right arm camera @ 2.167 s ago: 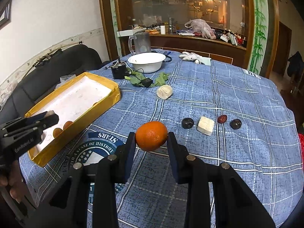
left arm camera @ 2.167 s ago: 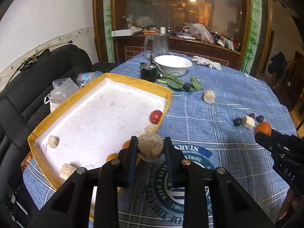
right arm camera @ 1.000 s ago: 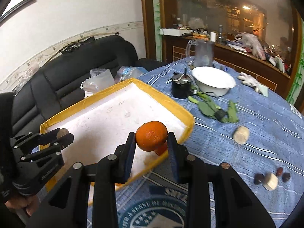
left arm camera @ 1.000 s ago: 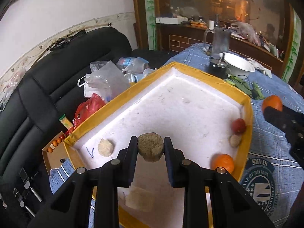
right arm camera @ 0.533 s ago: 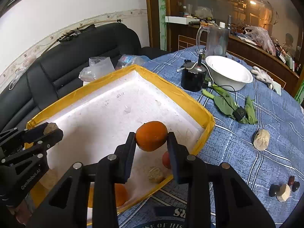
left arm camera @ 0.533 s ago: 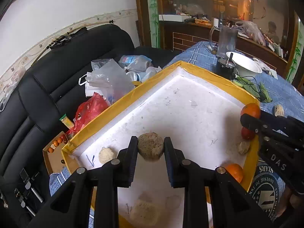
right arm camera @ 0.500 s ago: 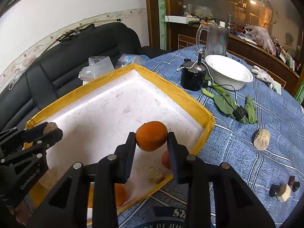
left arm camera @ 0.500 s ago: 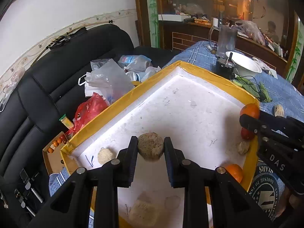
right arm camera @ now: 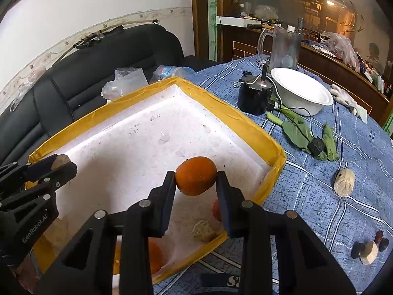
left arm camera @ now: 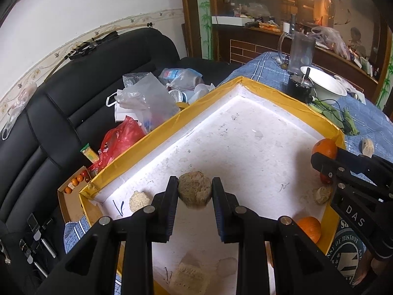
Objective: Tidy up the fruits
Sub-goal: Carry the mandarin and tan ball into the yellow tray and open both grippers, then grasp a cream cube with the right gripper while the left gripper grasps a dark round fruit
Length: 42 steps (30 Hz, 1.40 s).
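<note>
Tray (left arm camera: pixel 270 93) with oranges (left arm camera: pixel 310 228), tan lumps (left arm camera: pixel 139 200)

A lived-in home, most likely a dining or living room. A round worktop (right arm camera: pixel 343 172) under a blue checked cloth fills the right half, with a white bowl (right arm camera: pixel 301 93) and a clear jug (right arm camera: pixel 285 46) at about 1 o'clock. A black leather sofa (left arm camera: pixel 73 98) runs from 9 to 11 o'clock, piled with plastic bags (left arm camera: pixel 145 98). At 12 to 2 o'clock, a cluttered wooden sideboard (left arm camera: pixel 270 41) stands below a dark-framed glass partition (right arm camera: pixel 319 5), and a wallpaper border (right arm camera: pixel 98 28) crosses the white wall.
</note>
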Available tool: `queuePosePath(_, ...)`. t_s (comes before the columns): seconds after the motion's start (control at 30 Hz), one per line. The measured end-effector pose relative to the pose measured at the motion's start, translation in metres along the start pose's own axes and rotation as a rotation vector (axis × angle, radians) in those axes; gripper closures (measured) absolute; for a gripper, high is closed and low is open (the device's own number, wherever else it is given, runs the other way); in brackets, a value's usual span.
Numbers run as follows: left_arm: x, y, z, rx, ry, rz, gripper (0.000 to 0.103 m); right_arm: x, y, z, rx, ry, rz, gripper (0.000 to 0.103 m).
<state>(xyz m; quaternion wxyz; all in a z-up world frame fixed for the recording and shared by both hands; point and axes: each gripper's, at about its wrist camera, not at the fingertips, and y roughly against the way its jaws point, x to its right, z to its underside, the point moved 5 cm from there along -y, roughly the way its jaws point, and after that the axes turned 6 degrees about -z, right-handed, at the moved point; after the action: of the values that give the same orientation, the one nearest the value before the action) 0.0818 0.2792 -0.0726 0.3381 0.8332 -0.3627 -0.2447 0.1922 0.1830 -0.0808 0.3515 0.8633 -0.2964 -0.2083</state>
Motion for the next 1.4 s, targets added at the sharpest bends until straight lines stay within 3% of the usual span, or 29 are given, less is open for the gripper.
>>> queuePosePath(0.2,-0.006,-0.004,0.001,-0.027,0.027,-0.026,0.076,-0.002,-0.002,0.000,-0.012,0.018,0.026,0.066)
queuePosePath(0.23,-0.008,-0.005,0.001,-0.036,0.038,-0.030,0.076,-0.001,-0.001,0.000,-0.011,0.019,0.035,0.059)
queuePosePath(0.27,-0.010,-0.005,0.002,-0.044,0.043,-0.034,0.071,0.000,0.000,0.000,-0.007,0.019,0.040,0.045)
queuePosePath(0.3,-0.011,-0.005,0.002,-0.049,0.048,-0.038,0.066,0.001,0.004,0.000,0.002,0.018,0.044,0.042)
queuePosePath(0.37,-0.016,-0.002,0.002,-0.042,0.068,-0.045,0.039,0.005,0.014,0.002,0.016,0.009,0.049,0.041)
queuePosePath(0.43,-0.021,0.004,0.002,-0.029,0.096,-0.044,0.030,0.010,0.028,0.006,0.034,0.000,0.066,0.038)
queuePosePath(0.63,-0.030,0.028,0.006,0.009,0.202,0.003,0.025,0.038,0.078,0.043,0.083,-0.066,0.101,0.033)
queuePosePath(0.77,-0.006,0.042,0.010,0.026,0.181,0.055,0.025,0.084,0.120,0.087,0.102,-0.179,0.140,0.033)
queuePosePath(1.0,0.084,0.068,0.018,0.059,0.014,0.168,0.025,0.196,0.167,0.148,0.091,-0.435,0.313,0.033)
queuePosePath(1.17,0.143,0.076,0.029,0.061,-0.122,0.218,0.025,0.236,0.164,0.145,0.113,-0.577,0.272,0.033)
queuePosePath(1.27,0.162,0.078,0.033,0.070,-0.167,0.226,0.025,0.238,0.148,0.128,0.103,-0.573,0.243,0.034)
queuePosePath(1.33,0.172,0.079,0.033,0.077,-0.180,0.238,0.025,0.240,0.131,0.122,0.071,-0.560,0.259,0.042)
queuePosePath(1.37,0.177,0.080,0.032,0.080,-0.183,0.243,0.025,0.242,0.125,0.124,0.059,-0.568,0.270,0.055)
queuePosePath(1.4,0.183,0.079,0.031,0.078,-0.186,0.250,0.025,0.247,0.120,0.128,0.047,-0.595,0.267,0.062)
